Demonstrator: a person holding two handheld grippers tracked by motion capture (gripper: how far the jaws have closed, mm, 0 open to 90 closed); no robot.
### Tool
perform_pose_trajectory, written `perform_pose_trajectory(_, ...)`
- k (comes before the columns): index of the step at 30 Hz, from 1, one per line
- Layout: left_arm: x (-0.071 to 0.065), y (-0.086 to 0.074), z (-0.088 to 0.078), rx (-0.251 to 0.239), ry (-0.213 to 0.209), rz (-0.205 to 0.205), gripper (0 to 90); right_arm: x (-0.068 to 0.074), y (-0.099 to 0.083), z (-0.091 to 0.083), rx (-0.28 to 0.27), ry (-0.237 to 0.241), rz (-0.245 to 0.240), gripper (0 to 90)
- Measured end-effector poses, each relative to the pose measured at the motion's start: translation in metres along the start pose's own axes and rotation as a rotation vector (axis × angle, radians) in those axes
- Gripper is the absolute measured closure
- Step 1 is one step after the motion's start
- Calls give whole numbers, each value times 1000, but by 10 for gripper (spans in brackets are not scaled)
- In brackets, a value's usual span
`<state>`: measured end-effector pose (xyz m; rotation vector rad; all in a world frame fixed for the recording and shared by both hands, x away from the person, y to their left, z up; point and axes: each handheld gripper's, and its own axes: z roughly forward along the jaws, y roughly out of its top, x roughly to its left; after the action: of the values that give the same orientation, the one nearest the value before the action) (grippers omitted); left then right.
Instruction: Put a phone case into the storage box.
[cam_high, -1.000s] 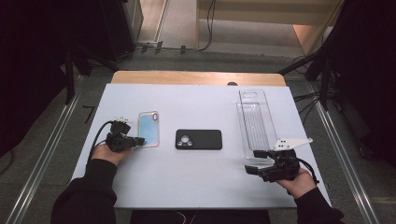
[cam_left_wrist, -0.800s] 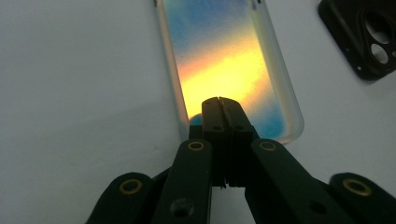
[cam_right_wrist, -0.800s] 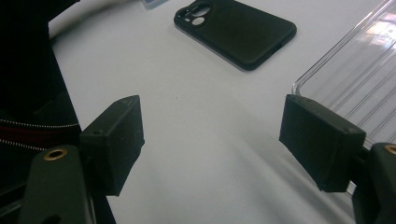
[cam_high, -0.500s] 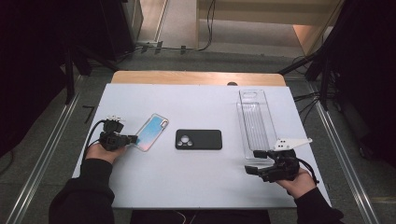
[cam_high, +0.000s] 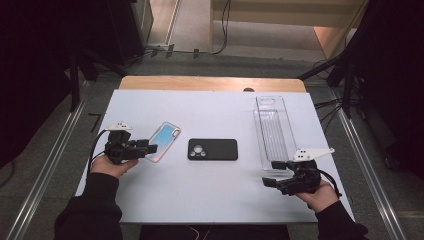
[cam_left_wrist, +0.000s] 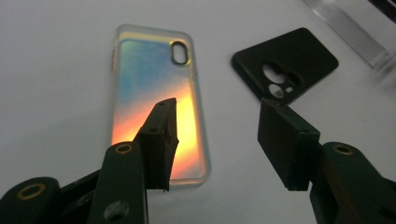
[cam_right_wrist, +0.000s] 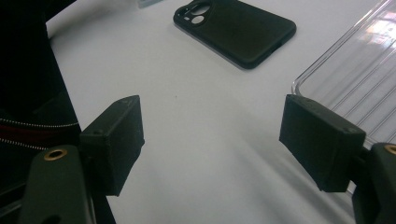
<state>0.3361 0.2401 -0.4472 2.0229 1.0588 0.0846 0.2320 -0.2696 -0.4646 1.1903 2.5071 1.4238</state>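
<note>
An iridescent phone case (cam_high: 163, 141) (cam_left_wrist: 154, 93) lies flat on the white table (cam_high: 210, 200), tilted with its far end to the right. My left gripper (cam_high: 150, 148) (cam_left_wrist: 219, 121) hovers just over the case's near end; its jaws have just been opening and grip nothing. A black phone case (cam_high: 212, 149) (cam_left_wrist: 285, 63) (cam_right_wrist: 236, 28) lies camera-holes up at the table's middle. My right gripper (cam_high: 269, 173) (cam_right_wrist: 212, 126) is open over bare table at the near right, with nothing between its jaws.
A long clear plastic tray (cam_high: 274, 131) (cam_right_wrist: 359, 79) lies lengthwise at the right, its near end just beyond the right gripper. A wooden strip (cam_high: 210, 83) borders the table's far edge. Metal rails run along both sides.
The left gripper turned the iridescent case from straight to tilted, then opened its jaws, let go and lifted a little. The right gripper has not moved.
</note>
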Motion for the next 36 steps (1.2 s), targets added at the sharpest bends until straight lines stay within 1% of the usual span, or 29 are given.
perform_pose_trajectory(1, -3, 0, 0, 1, -15, 7, 454, 0, 0, 0, 1, 0, 0, 198)
perform_pose_trajectory(2, -6, -1, 0, 2, -28, 6, 436, 0, 0, 0, 1, 0, -1, 198)
perform_pose_trajectory(6, -18, -4, 2, 29, -52, 31, 388, 0, 0, 0, 1, -2, -4, 198)
perform_pose_trajectory(11, -29, -9, 0, 26, -101, 15, 364, 0, 0, 0, 2, -4, -7, 198)
perform_pose_trajectory(12, -30, -10, 0, 23, -116, 14, 364, 0, 0, 0, 2, -4, -7, 198)
perform_pose_trajectory(14, -35, -12, 0, 29, -126, 20, 363, 0, 0, 0, 2, -5, -7, 198)
perform_pose_trajectory(16, -39, -14, -1, 34, -130, 25, 334, 0, 0, 0, 3, -4, -8, 198)
perform_pose_trajectory(19, -46, -19, -2, 42, -135, 41, 333, 0, 0, 0, 2, -6, -11, 198)
perform_pose_trajectory(21, -51, -22, -2, 50, -139, 43, 316, 0, 0, 0, 0, -7, -13, 198)
perform_pose_trajectory(24, -56, -27, -3, 62, -153, 49, 315, 0, -1, 0, -1, -9, -16, 198)
perform_pose_trajectory(27, -62, -32, -4, 85, -143, 74, 314, 0, -1, 0, 1, -11, -17, 198)
perform_pose_trajectory(30, -63, -34, -4, 96, -144, 79, 314, 0, 0, 0, 0, -12, -16, 198)
perform_pose_trajectory(32, -63, -34, -3, 98, -143, 75, 314, 0, 0, 1, 1, -13, -14, 198)
perform_pose_trajectory(36, -62, -33, -4, 94, -146, 72, 314, 1, -1, 1, 3, -12, -13, 198)
